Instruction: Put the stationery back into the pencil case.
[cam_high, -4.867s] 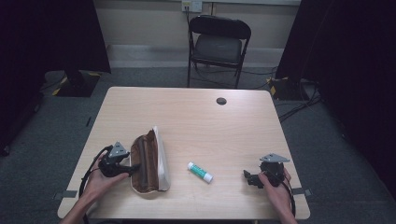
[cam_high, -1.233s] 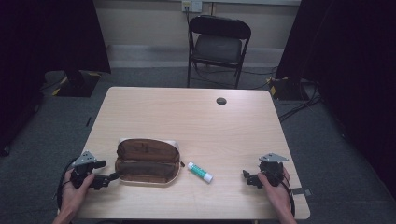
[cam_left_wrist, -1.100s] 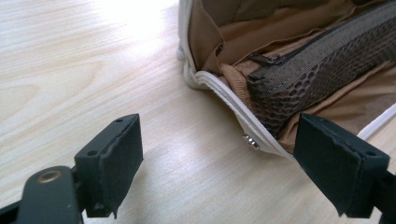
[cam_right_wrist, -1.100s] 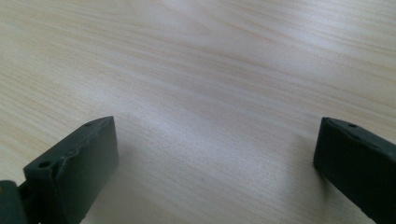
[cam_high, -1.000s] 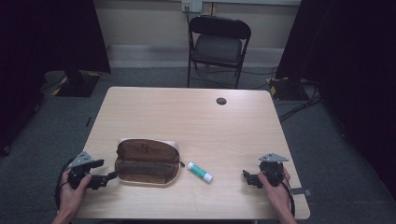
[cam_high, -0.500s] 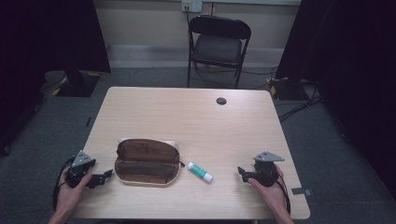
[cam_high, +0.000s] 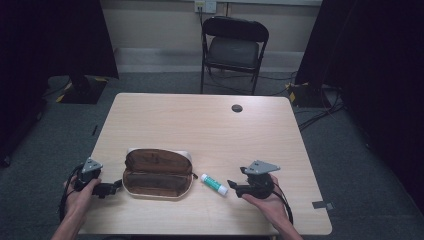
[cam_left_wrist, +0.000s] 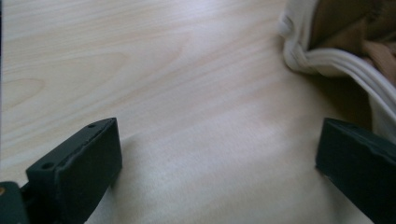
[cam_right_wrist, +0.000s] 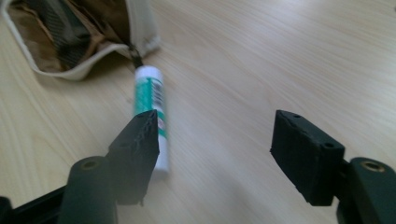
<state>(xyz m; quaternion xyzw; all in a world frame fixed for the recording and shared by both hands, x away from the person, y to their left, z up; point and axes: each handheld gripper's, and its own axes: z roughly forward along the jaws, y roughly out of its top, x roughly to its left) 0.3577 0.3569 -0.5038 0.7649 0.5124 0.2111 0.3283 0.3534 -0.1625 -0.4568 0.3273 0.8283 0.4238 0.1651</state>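
The tube (cam_high: 214, 183) lies flat on the table (cam_high: 200, 120), just right of the open pouch (cam_high: 157, 173), its white cap almost at the pouch's zipper end. Your right gripper (cam_high: 231, 184) is closing in on it: the jaws have just been narrowing but stand apart, with nothing held. My reading is that you are at the reach-and-grasp step, tube first, pouch after. The next move calls for shifting the right gripper sideways so that the tube sits between the jaws rather than under one of them, then squeezing across its body.

Your left gripper (cam_high: 116, 187) rests at the pouch's left end, jaws just opened wide and empty.

The right gripper view shows the tube (cam_right_wrist: 150, 105) running under one jaw, not centred, which the high view cannot tell you. The left gripper view shows the pouch's (cam_left_wrist: 336, 65) cream rim beside one jaw, with bare wood between the jaws. The high view alone gives the whole layout.
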